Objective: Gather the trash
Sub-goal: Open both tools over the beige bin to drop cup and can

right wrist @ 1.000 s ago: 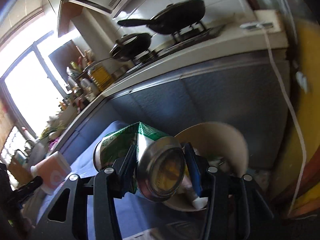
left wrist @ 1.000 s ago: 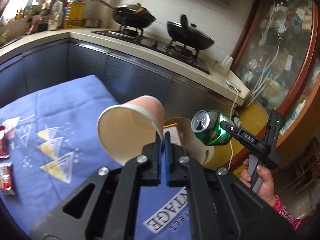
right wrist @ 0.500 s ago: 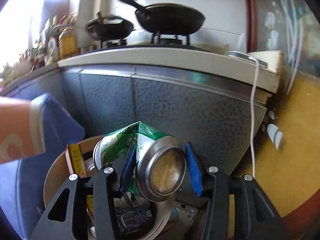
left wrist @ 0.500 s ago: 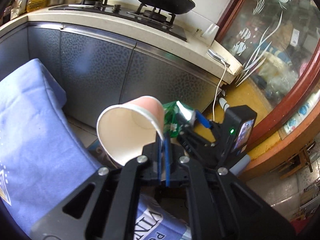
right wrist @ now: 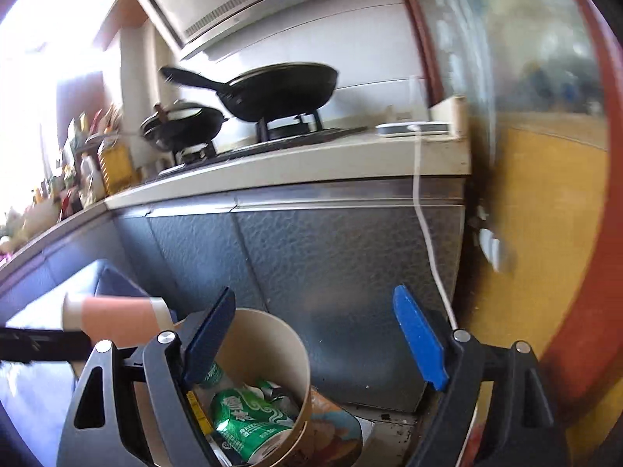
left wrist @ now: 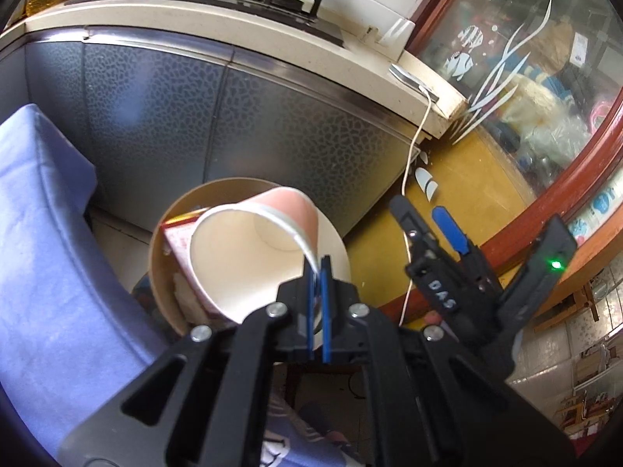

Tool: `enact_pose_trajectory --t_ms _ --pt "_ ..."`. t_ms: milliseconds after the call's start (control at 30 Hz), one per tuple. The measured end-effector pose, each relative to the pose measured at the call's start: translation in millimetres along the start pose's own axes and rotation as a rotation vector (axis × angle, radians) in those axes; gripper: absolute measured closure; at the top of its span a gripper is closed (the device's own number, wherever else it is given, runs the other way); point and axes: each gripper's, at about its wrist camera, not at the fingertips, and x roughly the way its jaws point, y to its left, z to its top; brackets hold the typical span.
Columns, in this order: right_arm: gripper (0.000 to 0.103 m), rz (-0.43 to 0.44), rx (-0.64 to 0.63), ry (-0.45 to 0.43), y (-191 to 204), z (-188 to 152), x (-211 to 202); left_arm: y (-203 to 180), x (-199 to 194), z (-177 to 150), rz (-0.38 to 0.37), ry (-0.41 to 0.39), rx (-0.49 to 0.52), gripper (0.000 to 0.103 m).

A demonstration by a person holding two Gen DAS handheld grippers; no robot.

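The left hand-held gripper (left wrist: pixel 318 295) pinches the rim of a pink paper cup with a white inside (left wrist: pixel 253 257), its blue pads pressed together on the cup wall. The cup lies tilted on its side, mouth toward the camera, and hangs directly above the round tan cardboard trash bin (left wrist: pixel 171 233) that stands on the floor in front of the grey kitchen cabinet (left wrist: pixel 272 116). In the right wrist view the same cup (right wrist: pixel 117 321) shows at the left, level with the bin's rim (right wrist: pixel 300 354).

The right hand-held gripper (right wrist: pixel 317 340) is spread wide and carries nothing; it hovers just above the bin. A crushed green drink can (right wrist: pixel 249 422) lies inside the bin among other scraps, so that piece of trash appears to be already collected.

The step in hand looks like dropping the cup. The cup seems well placed over the opening, so the next move calls for the left pads to part and let it fall, perhaps after lowering a little, since a light cup released on its side may catch the rim or bounce out. The right hand-held gripper sits near the bin mouth and would do well to draw clear. A blue cloth-covered worktop (left wrist: pixel 46 253) stands beside the bin; whether more trash lies on it cannot be told from here.
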Motion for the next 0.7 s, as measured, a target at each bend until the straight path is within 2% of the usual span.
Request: enact_pose_trajectory --t_ms 100,133,167,200,233,267,333,433,700 --pt "0.021 -0.007 0.006 -0.004 -3 1 -6 -9 22 6 0.02 0.022 0.036 0.1" --pt "0.021 -0.008 0.007 0.0 -3 -1 -8 -11 31 8 0.041 0.031 0.048 0.093" --pt "0.021 -0.008 0.012 0.008 -4 -2 -7 -11 43 9 0.078 0.057 0.058 0.07" --pt "0.021 -0.008 0.022 0.014 -7 -3 -9 -8 54 9 0.13 0.086 0.059 0.057" --pt "0.021 -0.005 0.035 0.02 -9 -5 -13 -5 62 7 0.169 0.101 0.055 0.049" --pt "0.021 -0.002 0.049 0.025 -11 -7 -14 0 66 5 0.187 0.115 0.044 0.049" --pt "0.021 0.006 0.07 0.035 -13 -9 -16 9 62 0 0.169 0.123 -0.001 0.049" --pt "0.021 0.017 0.082 0.056 -9 -15 -19 19 39 -7 0.162 0.077 -0.028 0.049" --pt "0.021 0.139 0.155 0.134 20 -28 -37 27 -20 -35 0.271 -0.02 0.002 0.049"
